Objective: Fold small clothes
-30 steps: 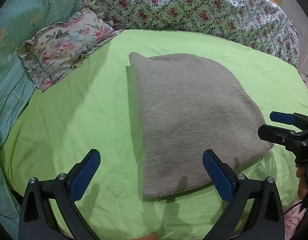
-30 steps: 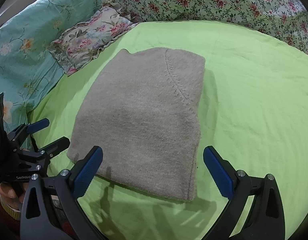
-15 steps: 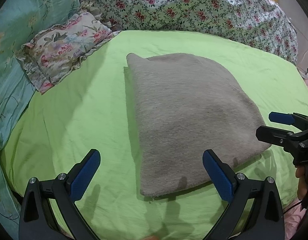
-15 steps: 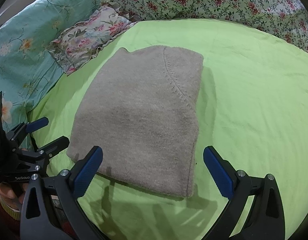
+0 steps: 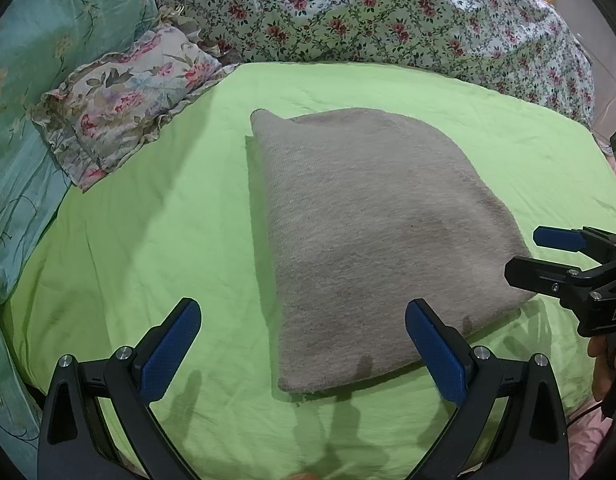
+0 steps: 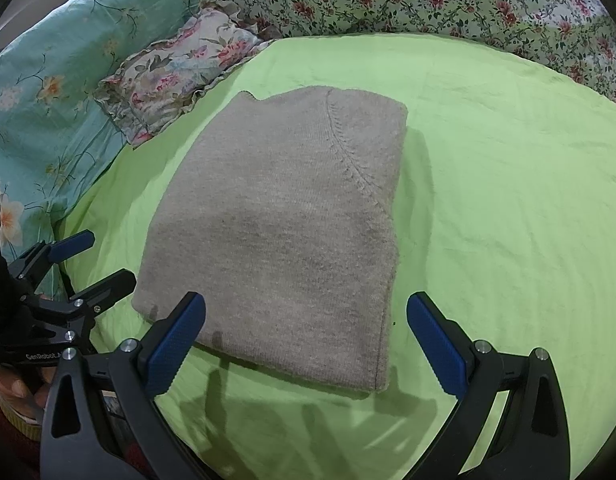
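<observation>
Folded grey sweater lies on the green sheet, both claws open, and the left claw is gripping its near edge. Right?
Not quite. The left claw grips nothing; the left wrist view shows it open, short of the grey sweater. The rest holds: right claw open, green sheet underneath.

Folded grey sweater [image 5: 372,240] lies flat on green sheet [image 5: 147,240].

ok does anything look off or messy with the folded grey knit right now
Nothing stands out. The grey knit lies flat in a tidy folded stack on the green sheet, edges fairly even. Both the left gripper and the right gripper are open and hold nothing.
</observation>
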A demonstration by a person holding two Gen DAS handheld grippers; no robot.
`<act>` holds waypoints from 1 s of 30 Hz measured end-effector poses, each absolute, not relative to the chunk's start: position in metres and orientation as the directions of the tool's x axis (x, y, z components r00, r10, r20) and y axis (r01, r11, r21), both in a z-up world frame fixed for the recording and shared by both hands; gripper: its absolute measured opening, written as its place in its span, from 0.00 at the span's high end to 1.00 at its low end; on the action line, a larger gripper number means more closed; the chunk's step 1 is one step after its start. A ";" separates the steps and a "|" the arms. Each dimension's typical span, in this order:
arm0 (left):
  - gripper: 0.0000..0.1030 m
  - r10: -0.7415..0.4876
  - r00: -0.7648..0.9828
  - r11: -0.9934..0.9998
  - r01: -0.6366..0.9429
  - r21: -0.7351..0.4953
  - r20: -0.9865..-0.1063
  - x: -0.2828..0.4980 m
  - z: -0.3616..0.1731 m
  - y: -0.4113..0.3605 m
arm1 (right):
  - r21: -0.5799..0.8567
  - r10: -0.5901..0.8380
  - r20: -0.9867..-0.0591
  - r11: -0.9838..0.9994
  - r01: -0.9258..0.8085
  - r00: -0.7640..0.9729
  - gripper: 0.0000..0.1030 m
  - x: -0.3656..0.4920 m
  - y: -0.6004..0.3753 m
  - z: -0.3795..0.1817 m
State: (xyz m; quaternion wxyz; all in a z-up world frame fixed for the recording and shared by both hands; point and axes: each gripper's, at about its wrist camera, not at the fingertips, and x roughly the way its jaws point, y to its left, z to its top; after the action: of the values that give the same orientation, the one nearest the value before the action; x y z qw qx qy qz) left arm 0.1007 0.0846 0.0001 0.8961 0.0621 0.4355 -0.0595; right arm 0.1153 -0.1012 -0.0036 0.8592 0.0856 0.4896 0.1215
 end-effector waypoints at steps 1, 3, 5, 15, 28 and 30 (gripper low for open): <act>0.01 -0.053 0.614 0.985 0.161 0.059 -0.788 0.101 0.000 0.084 | 0.266 0.292 -0.821 0.956 -0.124 0.490 0.02 0.115 -0.101 -0.004; 0.01 -0.053 0.614 0.985 0.162 0.059 -0.788 0.101 0.000 0.084 | 0.266 0.292 -0.822 0.956 -0.123 0.490 0.02 0.115 -0.100 -0.004; 0.01 -0.053 0.613 0.985 0.162 0.059 -0.788 0.101 0.001 0.084 | 0.267 0.293 -0.822 0.956 -0.124 0.488 0.02 0.115 -0.100 -0.004; 0.01 -0.054 0.612 0.985 0.162 0.058 -0.789 0.101 0.001 0.084 | 0.266 0.291 -0.823 0.956 -0.121 0.487 0.02 0.115 -0.099 -0.006; 0.01 -0.058 0.611 0.984 0.167 0.057 -0.790 0.100 0.001 0.082 | 0.268 0.293 -0.825 0.956 -0.121 0.484 0.02 0.116 -0.101 -0.006; 0.01 -0.058 0.610 0.984 0.167 0.057 -0.790 0.101 0.001 0.083 | 0.268 0.293 -0.825 0.956 -0.122 0.483 0.02 0.116 -0.101 -0.006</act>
State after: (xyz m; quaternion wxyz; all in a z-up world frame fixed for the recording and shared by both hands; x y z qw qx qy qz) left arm 0.1008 0.0826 0.0011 0.8951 0.0624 0.4369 -0.0630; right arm 0.1160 -0.1012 -0.0059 0.8568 0.0867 0.4936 0.1212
